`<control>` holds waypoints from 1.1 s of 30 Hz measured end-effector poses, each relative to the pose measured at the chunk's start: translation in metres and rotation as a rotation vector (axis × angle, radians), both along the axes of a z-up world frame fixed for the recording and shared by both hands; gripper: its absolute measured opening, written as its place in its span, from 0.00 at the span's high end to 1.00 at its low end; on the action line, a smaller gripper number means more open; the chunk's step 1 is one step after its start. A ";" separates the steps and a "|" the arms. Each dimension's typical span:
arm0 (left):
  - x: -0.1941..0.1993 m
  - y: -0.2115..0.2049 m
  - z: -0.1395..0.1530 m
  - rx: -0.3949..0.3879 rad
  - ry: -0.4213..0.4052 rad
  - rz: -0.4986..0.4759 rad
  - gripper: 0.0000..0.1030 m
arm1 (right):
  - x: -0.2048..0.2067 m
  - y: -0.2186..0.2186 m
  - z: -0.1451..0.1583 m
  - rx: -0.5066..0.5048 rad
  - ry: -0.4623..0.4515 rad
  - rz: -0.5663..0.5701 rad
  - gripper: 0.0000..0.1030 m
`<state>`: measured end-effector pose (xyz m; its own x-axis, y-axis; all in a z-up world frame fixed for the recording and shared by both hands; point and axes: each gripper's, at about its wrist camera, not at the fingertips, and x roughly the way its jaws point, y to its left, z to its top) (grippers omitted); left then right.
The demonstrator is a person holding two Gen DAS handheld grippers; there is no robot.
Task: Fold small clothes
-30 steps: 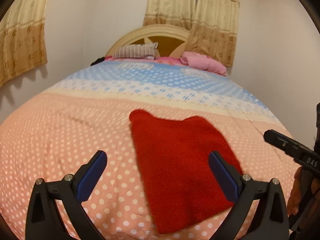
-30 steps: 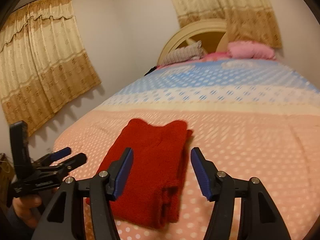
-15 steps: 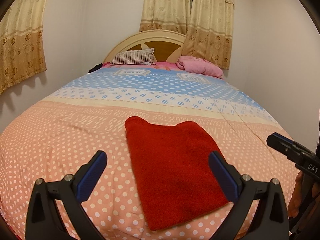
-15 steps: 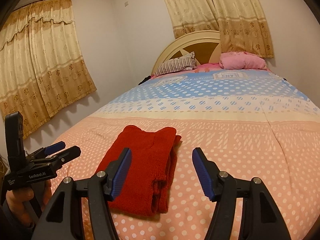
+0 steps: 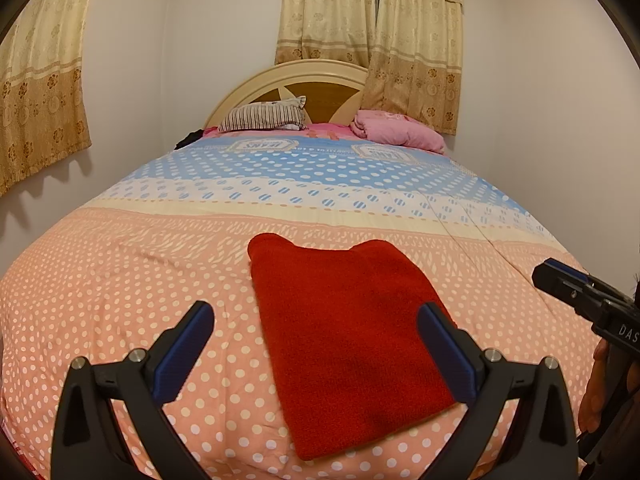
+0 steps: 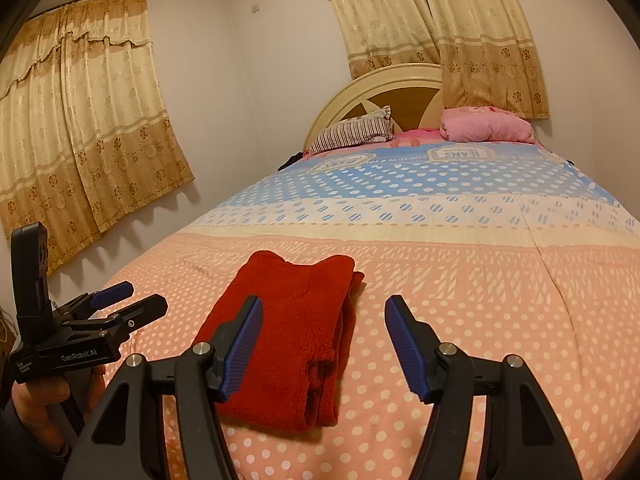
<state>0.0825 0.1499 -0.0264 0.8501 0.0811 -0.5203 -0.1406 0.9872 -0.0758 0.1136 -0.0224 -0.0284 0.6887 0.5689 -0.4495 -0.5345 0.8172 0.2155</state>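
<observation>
A red fuzzy garment (image 5: 344, 336) lies folded into a flat rectangle on the bed near its foot; it also shows in the right wrist view (image 6: 292, 332), with stacked layers at its right edge. My left gripper (image 5: 316, 332) is open and empty, held back from the garment above the bed's foot. My right gripper (image 6: 324, 328) is open and empty, a little to the right of the garment. Each gripper shows in the other's view: the right one (image 5: 568, 284), the left one (image 6: 120, 300).
The bed (image 5: 120, 272) has a dotted peach, white and blue cover. A striped pillow (image 5: 264, 118) and a pink pillow (image 5: 400, 134) lie by the headboard (image 5: 320, 76). Curtains (image 6: 80, 128) hang on the left and back walls. The wall stands close on the right.
Both grippers have pulled back and up from the garment, which now lies farther off and smaller in both views. The garment itself has not moved. Both stay open.
</observation>
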 end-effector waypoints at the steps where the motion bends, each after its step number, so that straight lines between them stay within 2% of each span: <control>1: 0.000 0.000 0.000 0.003 0.001 -0.002 0.00 | 0.000 0.000 0.000 0.000 0.000 0.000 0.37; 19: 0.001 0.002 0.000 0.008 0.006 0.024 0.00 | -0.006 0.001 0.003 -0.005 -0.031 -0.001 0.37; 28: -0.004 0.001 0.010 0.037 -0.047 0.035 0.00 | -0.012 -0.001 0.010 0.004 -0.079 -0.008 0.37; 33: -0.004 -0.001 0.011 0.058 -0.050 0.039 0.00 | -0.016 -0.004 0.014 0.017 -0.103 -0.015 0.37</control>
